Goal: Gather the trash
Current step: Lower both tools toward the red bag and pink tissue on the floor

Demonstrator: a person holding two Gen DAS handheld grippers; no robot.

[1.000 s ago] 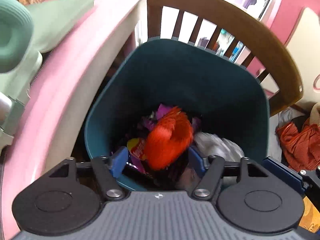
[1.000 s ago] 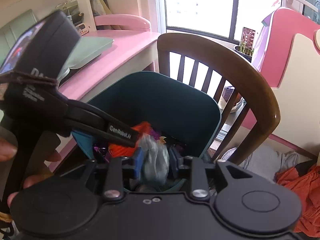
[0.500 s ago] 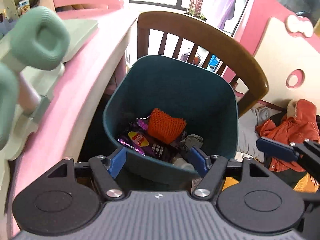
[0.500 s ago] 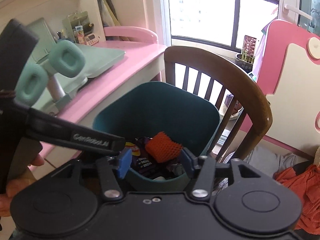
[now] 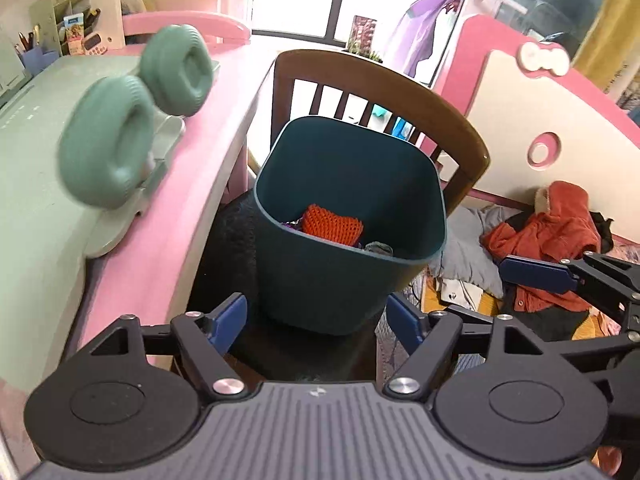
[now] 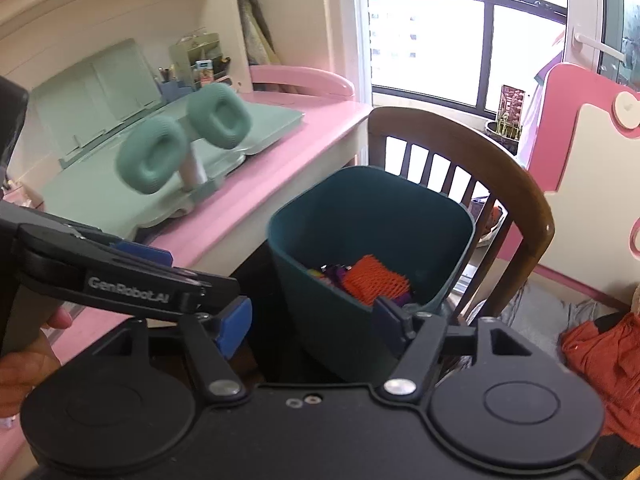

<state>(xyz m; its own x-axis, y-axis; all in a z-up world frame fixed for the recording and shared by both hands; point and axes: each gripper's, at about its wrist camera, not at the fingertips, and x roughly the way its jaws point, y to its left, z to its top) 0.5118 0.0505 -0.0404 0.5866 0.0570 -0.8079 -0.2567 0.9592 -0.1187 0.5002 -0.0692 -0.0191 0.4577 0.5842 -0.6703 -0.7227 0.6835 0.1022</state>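
A dark teal trash bin (image 5: 348, 256) stands on a dark chair seat beside the pink desk; it also shows in the right wrist view (image 6: 360, 280). Inside lie an orange foam net (image 5: 332, 224), also visible in the right wrist view (image 6: 374, 282), a grey wad (image 5: 378, 249) and purple wrappers (image 6: 334, 272). My left gripper (image 5: 322, 318) is open and empty, in front of and above the bin. My right gripper (image 6: 310, 322) is open and empty, also held back from the bin. Each gripper shows in the other's view.
A wooden chair back (image 5: 392, 92) rises behind the bin. The pink desk (image 5: 208, 168) at left carries green headphones (image 5: 132, 136) on a stand and a green mat. Orange and grey clothes (image 5: 548, 240) lie on the floor at right, by a pink and cream bed board (image 5: 540, 112).
Both grippers have let go of their trash: the orange net and grey wad now lie in the bin. Both grippers have opened and pulled back and up from the bin.
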